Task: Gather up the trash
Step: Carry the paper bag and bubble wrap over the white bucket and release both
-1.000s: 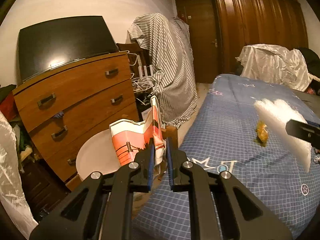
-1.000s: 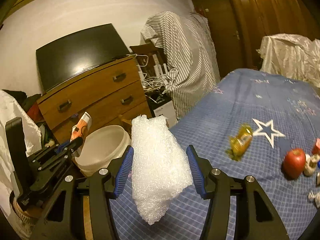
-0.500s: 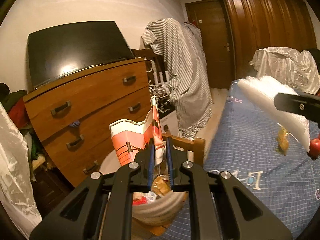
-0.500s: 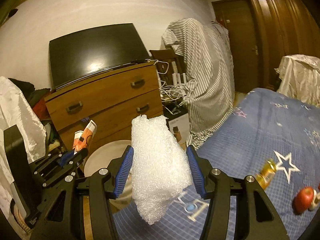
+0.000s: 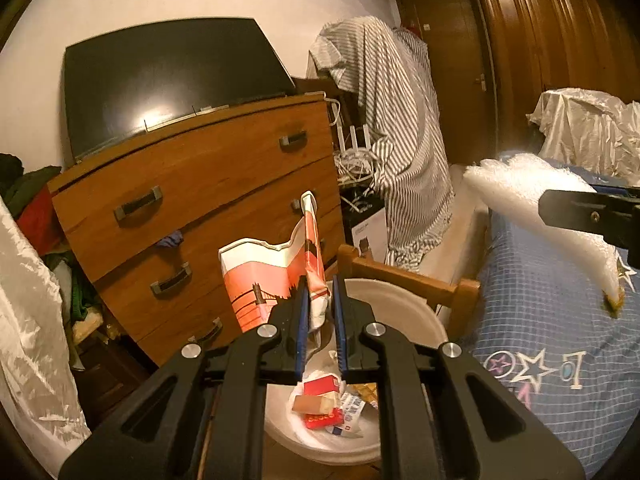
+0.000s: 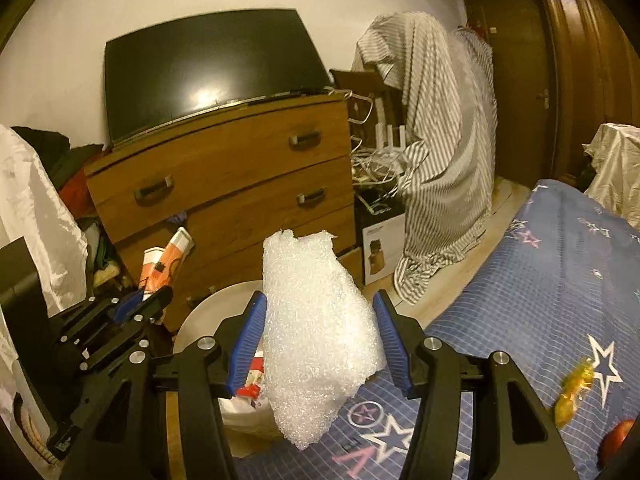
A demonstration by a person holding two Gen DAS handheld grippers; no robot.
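Trash already sits in the white bin [image 5: 404,308]; your left tongs [image 5: 319,320] pinch a crumpled paper cup [image 5: 276,272] above it, nearly shut. Your right tongs [image 6: 320,344], half open, clamp bubble wrap [image 6: 316,332] near its rim; both await dropping, and a yellow wrapper [image 6: 574,390] remains on the bed [image 6: 560,280].

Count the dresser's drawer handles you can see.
5 in the left wrist view: top drawer and; second and, half hidden; bottom. Another may hide behind the wrapper.
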